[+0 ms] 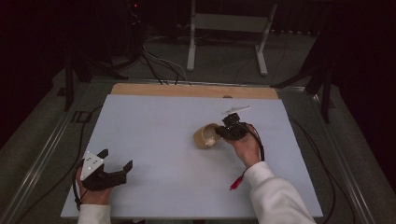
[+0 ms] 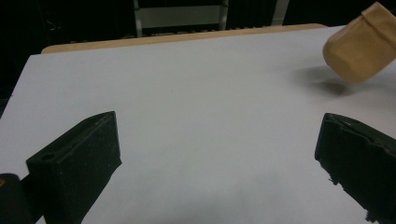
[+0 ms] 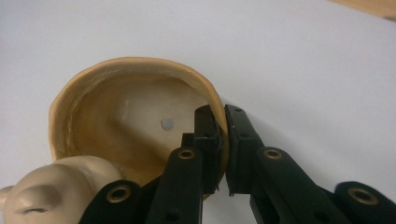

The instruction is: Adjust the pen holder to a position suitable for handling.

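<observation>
Pinching the rim of a tan cup, the right tongs are clamping its thin wall, one jaw inside and one outside. In the high view the cup is hanging tipped on its side just above the middle-right of the white surface. Resting at the near left edge, the left tongs are gaping wide and gripping nothing.

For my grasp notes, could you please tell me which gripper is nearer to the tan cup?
Right. The right gripper is shut on the tan cup wall; the left gripper rests open, far across the table.
</observation>
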Motion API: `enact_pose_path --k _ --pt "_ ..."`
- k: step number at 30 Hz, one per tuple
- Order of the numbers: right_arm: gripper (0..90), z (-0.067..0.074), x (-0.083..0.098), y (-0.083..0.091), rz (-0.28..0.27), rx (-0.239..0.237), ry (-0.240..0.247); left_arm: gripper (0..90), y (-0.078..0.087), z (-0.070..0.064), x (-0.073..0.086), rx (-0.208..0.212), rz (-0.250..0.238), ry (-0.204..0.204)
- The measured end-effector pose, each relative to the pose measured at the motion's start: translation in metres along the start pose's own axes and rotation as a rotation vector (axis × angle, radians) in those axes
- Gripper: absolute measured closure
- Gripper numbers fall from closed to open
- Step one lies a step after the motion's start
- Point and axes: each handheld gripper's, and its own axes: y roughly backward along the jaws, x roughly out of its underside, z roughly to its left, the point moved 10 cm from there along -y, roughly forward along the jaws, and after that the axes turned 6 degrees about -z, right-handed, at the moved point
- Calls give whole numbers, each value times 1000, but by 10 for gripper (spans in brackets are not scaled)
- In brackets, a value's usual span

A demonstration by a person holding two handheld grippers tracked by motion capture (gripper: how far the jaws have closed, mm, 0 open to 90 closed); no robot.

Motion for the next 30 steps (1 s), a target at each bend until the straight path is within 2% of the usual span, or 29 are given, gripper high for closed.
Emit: enact_pose_path --k 5,9,12,14,15,17,19,24,27,30 --pt "859 -3 11 -1 46 15 4 8 -1 -2 0 2 4 -8" --pt "857 1 19 -6 115 10 17 8 -1 0 1 -1 4 0" --pt "849 2 17 -9 108 23 23 7 -1 -1 1 0 5 -2" --pt "819 2 16 -12 95 13 11 8 -2 -1 1 0 6 -4" --pt "772 3 15 -13 91 2 -6 8 -2 -2 1 1 6 -5" --pt "669 7 13 -15 69 -36 -10 7 -1 -1 1 1 6 -4" --pt "592 6 11 -16 47 -11 -7 8 -1 -1 1 0 3 -1" --pt "388 8 4 -12 -17 -39 -36 8 -1 0 1 -3 6 -1" --pt "282 7 -3 -4 -84 -39 -59 7 -2 -1 1 -3 6 -4" --pt "180 6 -7 4 -126 -27 -52 7 -2 -1 2 -4 8 -5"
